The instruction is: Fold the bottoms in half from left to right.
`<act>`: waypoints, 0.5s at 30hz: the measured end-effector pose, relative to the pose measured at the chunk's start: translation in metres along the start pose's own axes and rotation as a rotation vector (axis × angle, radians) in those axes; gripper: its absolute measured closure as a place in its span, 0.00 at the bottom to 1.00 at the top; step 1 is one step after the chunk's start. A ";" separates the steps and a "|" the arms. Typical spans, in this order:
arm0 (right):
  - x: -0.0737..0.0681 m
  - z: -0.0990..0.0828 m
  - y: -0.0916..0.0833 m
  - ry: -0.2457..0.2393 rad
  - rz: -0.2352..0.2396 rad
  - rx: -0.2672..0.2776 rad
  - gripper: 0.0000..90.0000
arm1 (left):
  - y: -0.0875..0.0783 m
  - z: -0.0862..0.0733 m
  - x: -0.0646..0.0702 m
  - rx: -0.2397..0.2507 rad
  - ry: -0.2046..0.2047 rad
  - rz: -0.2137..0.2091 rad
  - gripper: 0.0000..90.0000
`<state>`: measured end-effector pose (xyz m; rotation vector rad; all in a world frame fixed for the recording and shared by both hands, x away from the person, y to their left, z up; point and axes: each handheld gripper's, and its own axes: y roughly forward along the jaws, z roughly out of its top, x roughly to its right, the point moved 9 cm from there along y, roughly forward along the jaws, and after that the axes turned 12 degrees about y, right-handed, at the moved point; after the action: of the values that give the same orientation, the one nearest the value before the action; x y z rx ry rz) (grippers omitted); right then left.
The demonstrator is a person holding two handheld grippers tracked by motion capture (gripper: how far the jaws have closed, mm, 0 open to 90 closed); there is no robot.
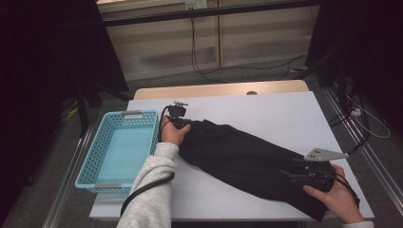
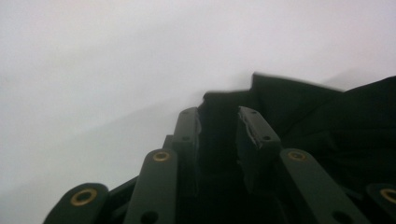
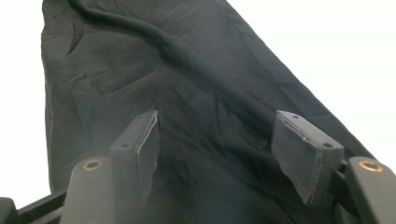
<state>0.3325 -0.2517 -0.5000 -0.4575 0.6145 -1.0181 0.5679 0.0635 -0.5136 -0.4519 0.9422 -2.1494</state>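
A black garment (image 1: 247,159) lies stretched slantwise over the white table (image 1: 266,111), from the back left to the front right. At its back-left end a hand holds my left gripper (image 1: 179,118). In the left gripper view that gripper (image 2: 219,128) has its jaws narrowly apart around the garment's edge (image 2: 219,107), and the pads do not visibly press on it. Over the garment's front-right end hovers my right gripper (image 1: 297,175), with the grey plate (image 1: 325,154) on top. In the right gripper view that gripper (image 3: 219,154) stands wide open above the dark cloth (image 3: 187,79), with nothing pinched.
A teal plastic basket (image 1: 92,161) stands at the table's left side, beside the left forearm in its grey sleeve (image 1: 152,190). Bare white table lies behind and to the right of the garment. Cables run over the floor beyond the table's right edge.
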 end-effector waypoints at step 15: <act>0.000 0.001 -0.001 0.000 -0.006 0.004 0.37 | 0.009 0.020 -0.008 -0.011 -0.019 0.016 1.00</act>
<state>0.3324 -0.2520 -0.4987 -0.4563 0.6115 -1.0243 0.5891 0.0559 -0.5068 -0.4679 0.9449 -2.1231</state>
